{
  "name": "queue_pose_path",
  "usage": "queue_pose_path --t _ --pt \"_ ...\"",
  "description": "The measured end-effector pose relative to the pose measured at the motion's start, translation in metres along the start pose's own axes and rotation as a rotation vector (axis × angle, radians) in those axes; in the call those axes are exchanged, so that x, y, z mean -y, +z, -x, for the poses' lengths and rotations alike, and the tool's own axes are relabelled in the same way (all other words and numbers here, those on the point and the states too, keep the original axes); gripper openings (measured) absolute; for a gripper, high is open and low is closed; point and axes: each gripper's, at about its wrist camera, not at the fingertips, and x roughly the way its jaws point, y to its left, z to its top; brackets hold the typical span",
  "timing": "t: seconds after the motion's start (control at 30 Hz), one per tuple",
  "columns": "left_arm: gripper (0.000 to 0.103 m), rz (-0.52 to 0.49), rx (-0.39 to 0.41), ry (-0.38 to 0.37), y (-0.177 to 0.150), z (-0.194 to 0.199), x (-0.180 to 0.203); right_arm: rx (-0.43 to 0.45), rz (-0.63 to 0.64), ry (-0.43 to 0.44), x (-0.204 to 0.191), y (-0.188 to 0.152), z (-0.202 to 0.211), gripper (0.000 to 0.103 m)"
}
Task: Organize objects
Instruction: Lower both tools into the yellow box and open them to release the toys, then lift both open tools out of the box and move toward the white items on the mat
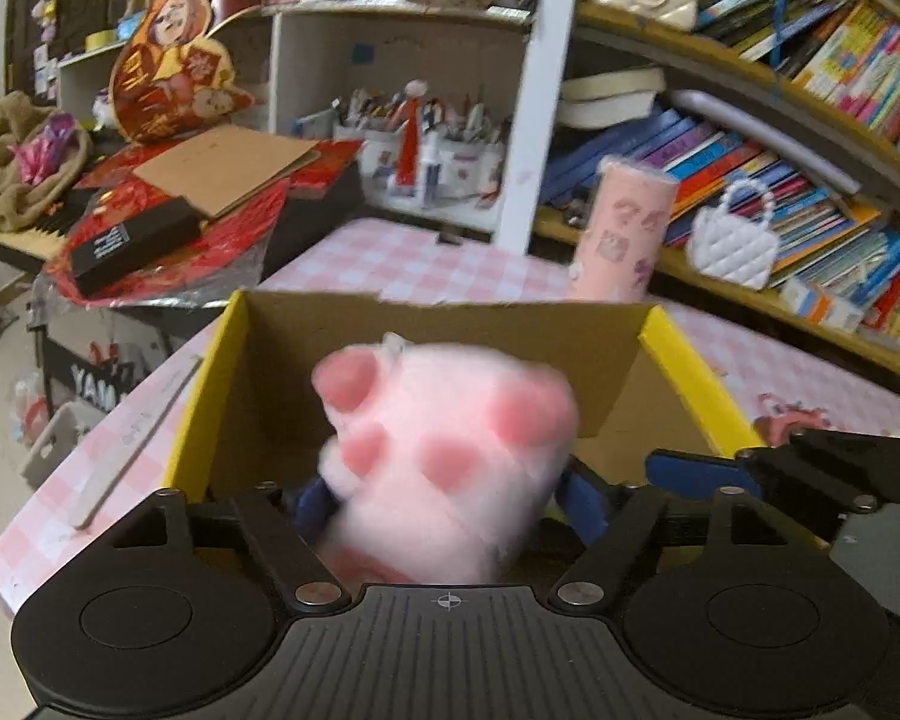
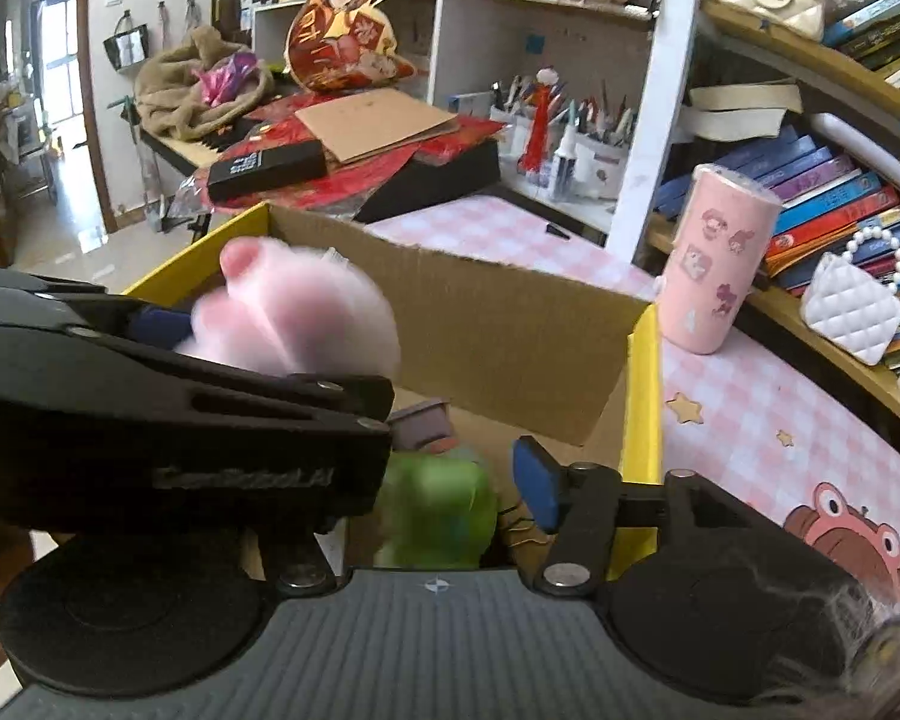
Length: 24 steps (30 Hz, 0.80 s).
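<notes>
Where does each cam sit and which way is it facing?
Left wrist: on left gripper, tilted down into cardboard box; own blue fingers flank pink plush; right gripper intrudes.
Right wrist: on right gripper, same heading; left gripper crosses; green toy between jaws.
Shared: box, plush, pink cup.

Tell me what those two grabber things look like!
Both are black plastic. The left gripper has a ribbed grey top with a small crosshair mark, two round discs, silver screws and blue pads on its jaws. The right gripper looks the same: ribbed grey top, round discs, blue pads. No sleeves or cables show.
</notes>
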Motion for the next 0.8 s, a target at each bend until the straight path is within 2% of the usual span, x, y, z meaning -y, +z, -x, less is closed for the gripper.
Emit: queue_pose_path --t 0.1,0.33,0.43,0.57,0.8 --pt "0.090 0.007 0.072 -0.024 0.004 0.018 0.001 0.015 -0.030 -0.009 0.005 -0.001 0.011 0.055" --pt "0.090 0.043 0.175 -0.061 0.000 0.065 -0.001 0.101 -0.087 -0.071 0.006 -0.005 0.059 0.055" --pt "0.093 0.026 0.204 -0.079 -0.008 0.095 0.000 0.149 -0.124 -0.113 0.003 -0.012 0.091 0.055" --pt "0.094 -0.005 0.184 -0.095 -0.023 0.129 -0.004 0.166 -0.206 -0.137 -0.005 -0.039 0.137 0.055" --pt "0.094 -0.007 0.127 -0.122 -0.071 0.175 0.000 0.109 -0.215 -0.196 -0.026 -0.101 0.192 0.055"
